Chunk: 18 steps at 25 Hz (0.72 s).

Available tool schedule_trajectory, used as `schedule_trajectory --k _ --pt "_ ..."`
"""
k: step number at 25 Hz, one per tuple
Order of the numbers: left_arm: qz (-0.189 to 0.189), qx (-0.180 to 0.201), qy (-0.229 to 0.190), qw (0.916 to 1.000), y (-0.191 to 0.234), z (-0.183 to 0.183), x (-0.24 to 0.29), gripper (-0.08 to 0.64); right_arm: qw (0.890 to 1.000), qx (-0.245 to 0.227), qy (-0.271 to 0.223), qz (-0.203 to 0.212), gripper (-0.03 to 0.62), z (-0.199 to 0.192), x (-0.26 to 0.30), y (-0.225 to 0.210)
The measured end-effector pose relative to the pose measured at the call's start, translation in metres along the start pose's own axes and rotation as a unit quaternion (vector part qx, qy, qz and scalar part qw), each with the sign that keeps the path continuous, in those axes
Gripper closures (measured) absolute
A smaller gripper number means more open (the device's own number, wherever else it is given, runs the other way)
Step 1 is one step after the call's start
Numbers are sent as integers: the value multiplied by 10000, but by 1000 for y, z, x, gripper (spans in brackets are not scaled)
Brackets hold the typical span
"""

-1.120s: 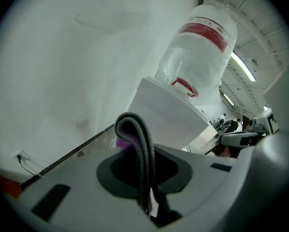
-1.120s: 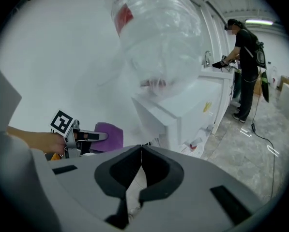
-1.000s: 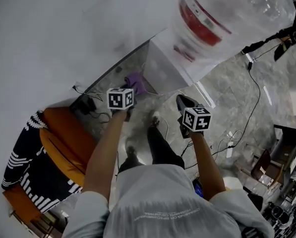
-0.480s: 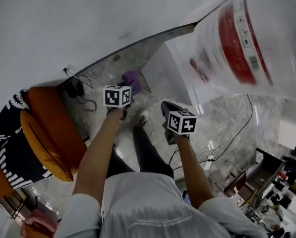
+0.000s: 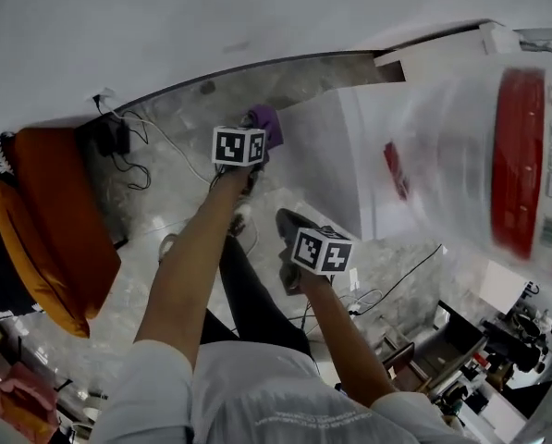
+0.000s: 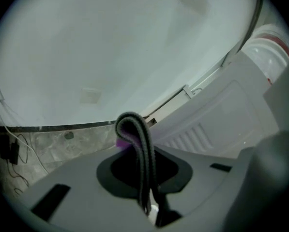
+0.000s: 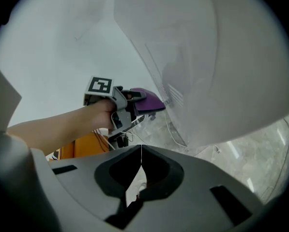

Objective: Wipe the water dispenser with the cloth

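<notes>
Left gripper [image 6: 132, 128] pinches cloth [image 5: 267, 121] beside water dispenser [image 5: 320, 158].

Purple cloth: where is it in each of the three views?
Head view: upper centre, purple cloth beside the white water dispenser.
Left gripper view: centre, a purple sliver in the left gripper.
Right gripper view: centre, beside the dispenser.
Shared landmark: the water dispenser.

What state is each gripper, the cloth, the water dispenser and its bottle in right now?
Left gripper: jaws shut on the small purple fabric cloth.
Right gripper: jaws shut, nothing between them.
Small purple fabric cloth: pinched, held up by the dispenser's side panel.
White box-shaped water dispenser: upright on the floor.
Large clear water bottle with a red band: mounted on the dispenser.
</notes>
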<state>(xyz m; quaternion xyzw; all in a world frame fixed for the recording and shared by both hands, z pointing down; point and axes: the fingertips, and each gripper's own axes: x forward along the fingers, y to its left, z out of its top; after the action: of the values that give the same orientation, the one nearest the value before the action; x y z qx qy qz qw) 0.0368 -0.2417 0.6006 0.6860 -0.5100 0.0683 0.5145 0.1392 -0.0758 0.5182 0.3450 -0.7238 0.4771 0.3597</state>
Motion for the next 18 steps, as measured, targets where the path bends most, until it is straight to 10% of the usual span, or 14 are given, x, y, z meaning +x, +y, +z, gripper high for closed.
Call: schedule_trajectory --k 12,18 --pt "-719 69 47 9974 -13 -9 67 503 9990 217 292 -244 578 -27 25 -55" --pt "-1254 -298 665 9894 -36 -91 74 503 9965 634 374 -396 578 -61 30 -68"
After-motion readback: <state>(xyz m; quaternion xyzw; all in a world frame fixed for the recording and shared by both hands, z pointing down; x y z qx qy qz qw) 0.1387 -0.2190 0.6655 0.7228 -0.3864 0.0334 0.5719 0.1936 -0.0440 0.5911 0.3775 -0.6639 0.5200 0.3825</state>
